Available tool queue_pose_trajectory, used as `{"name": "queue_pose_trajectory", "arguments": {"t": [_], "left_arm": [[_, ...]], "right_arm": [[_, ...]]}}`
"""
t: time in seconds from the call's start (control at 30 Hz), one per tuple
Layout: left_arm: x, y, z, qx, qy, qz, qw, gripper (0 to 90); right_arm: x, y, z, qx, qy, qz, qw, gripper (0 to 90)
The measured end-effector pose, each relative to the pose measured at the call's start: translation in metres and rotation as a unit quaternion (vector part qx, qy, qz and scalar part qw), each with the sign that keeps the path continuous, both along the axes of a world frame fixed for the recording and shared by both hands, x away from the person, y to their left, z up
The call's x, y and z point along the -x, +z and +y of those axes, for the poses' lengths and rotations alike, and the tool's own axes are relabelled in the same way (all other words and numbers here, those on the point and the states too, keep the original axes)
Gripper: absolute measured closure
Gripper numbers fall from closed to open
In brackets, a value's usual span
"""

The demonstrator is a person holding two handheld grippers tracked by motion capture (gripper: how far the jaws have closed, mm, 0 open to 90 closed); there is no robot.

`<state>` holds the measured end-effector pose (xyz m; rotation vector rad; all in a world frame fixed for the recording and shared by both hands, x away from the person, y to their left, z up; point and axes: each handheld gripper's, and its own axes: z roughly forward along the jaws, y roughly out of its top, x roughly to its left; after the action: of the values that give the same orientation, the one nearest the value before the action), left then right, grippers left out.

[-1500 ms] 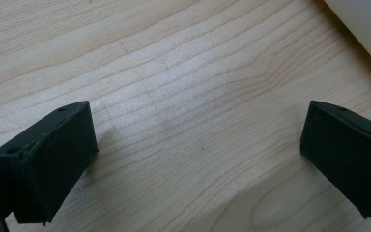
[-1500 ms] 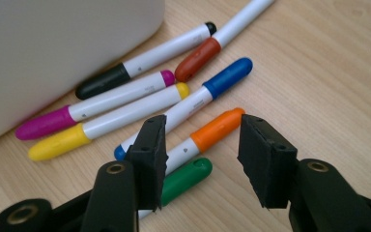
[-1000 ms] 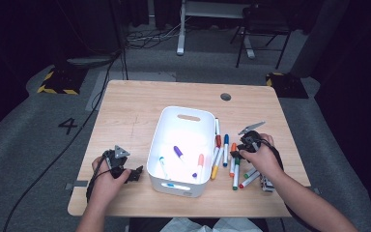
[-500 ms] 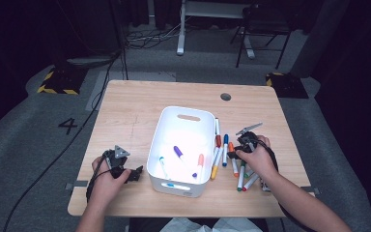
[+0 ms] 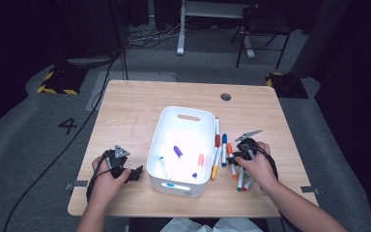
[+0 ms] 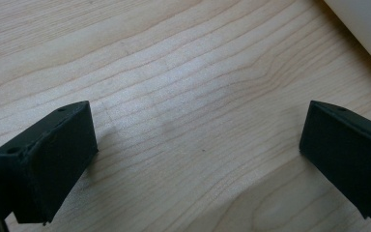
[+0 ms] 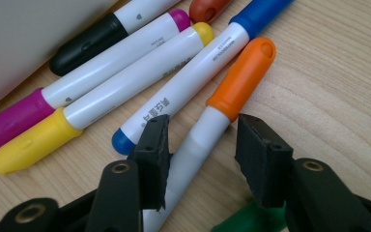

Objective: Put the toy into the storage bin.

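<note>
A white bin (image 5: 186, 112) stands mid-table with a purple marker (image 5: 183, 154), a salmon-capped one and a teal one inside. Several markers (image 5: 217, 140) lie on the wood just right of it. My right gripper (image 5: 233, 159) is down among them. In the right gripper view its jaws (image 7: 203, 133) stand open, one either side of the white barrel of an orange-capped marker (image 7: 241, 77) that lies flat on the table. My left gripper (image 5: 137, 173) rests left of the bin's near corner, open (image 6: 198, 125) over bare wood.
Beside the orange marker lie a blue-capped marker (image 7: 193, 82), a yellow one (image 7: 125, 92), a magenta one (image 7: 101, 72) and a black-capped one (image 7: 87, 41) against the bin wall (image 7: 19, 38). A green cap (image 7: 246, 217) sits under my right jaw. The bin corner (image 6: 367, 24) is close on the left gripper's right.
The right hand has shifted slightly toward the bin and lower over the markers. The left hand and gripper have stayed where they were.
</note>
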<state>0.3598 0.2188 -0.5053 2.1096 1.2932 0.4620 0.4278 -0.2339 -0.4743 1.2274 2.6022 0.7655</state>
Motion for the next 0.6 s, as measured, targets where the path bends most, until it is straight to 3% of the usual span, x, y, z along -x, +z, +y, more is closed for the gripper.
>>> {"name": "queue_pose_trajectory", "arguments": {"t": [0.37, 0.6], "left_arm": [[-0.0003, 0.0, -0.0001, 0.001, -0.001, 0.003, 1.0, 0.1], [-0.0004, 0.0, -0.0001, 0.001, -0.001, 0.002, 1.0, 0.1]], "right_arm": [[-0.005, -0.0004, -0.0024, -0.025, -0.022, 0.008, 0.9994, 68.9], [-0.0087, -0.0007, -0.0032, -0.029, -0.029, 0.008, 0.9991, 71.1]]}}
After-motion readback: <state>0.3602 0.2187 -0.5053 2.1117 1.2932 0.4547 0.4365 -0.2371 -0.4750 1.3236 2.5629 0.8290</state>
